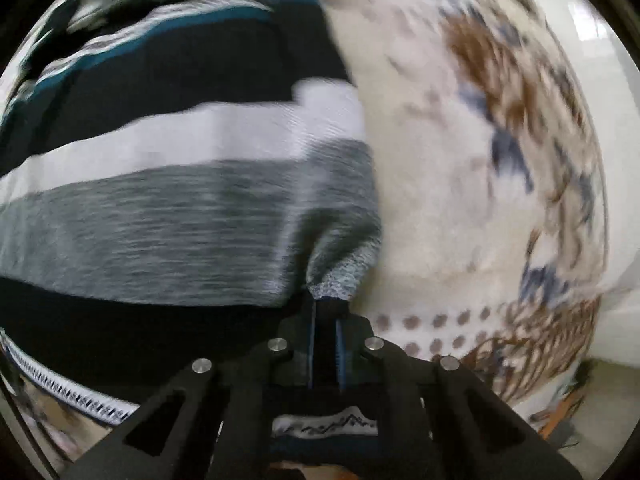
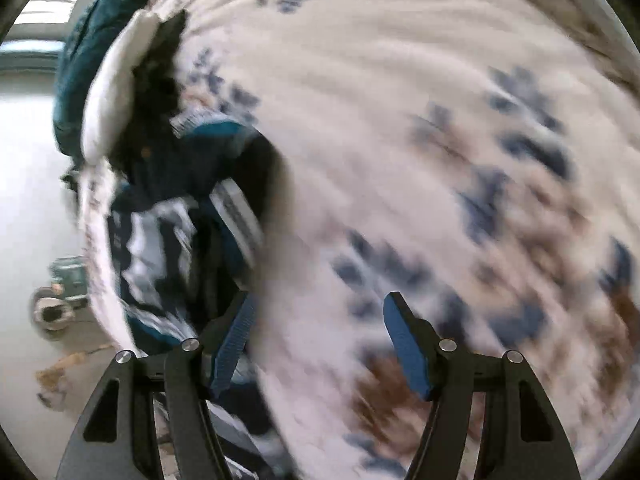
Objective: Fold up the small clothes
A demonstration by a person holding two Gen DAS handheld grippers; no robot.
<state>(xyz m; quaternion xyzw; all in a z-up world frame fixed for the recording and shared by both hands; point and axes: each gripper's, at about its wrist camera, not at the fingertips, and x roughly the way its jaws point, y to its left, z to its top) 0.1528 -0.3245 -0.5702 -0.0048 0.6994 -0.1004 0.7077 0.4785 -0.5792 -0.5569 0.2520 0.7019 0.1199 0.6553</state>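
A striped garment (image 1: 180,208) with black, white, grey and teal bands lies on the flowered bedspread (image 1: 460,160) and fills the left of the left wrist view. My left gripper (image 1: 326,308) points down and is shut on a grey corner of this garment, which bunches up at the fingertips. In the right wrist view, my right gripper (image 2: 320,320) stands open over the bedspread (image 2: 400,120) with nothing between its blue pads. Its left finger (image 2: 236,340) is close beside a heap of dark blue, teal and white clothes (image 2: 180,208). Both views are blurred.
The bed's edge runs down the left of the right wrist view, with pale floor (image 2: 32,200) and a round object (image 2: 52,312) below it. A dark piece with white zigzag trim (image 1: 60,388) lies at the lower left of the left wrist view.
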